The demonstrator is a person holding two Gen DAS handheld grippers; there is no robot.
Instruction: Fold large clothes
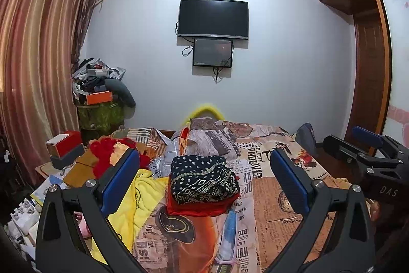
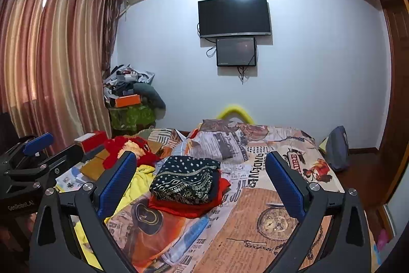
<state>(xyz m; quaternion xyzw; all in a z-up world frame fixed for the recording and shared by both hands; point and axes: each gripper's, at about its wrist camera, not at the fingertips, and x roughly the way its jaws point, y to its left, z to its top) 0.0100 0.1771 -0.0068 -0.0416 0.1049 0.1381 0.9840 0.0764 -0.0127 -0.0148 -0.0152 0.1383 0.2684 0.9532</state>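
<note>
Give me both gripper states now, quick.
Left gripper: open, fingers wide, holding nothing.
Right gripper: open, fingers wide, holding nothing.

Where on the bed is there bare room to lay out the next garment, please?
The free patch is the printed bedcover right of the folded stack, running toward the grey bag at the far edge. Left of the stack is crowded: yellow cloth, red garment, boxes. Both the left gripper and right gripper are open and empty.
</note>
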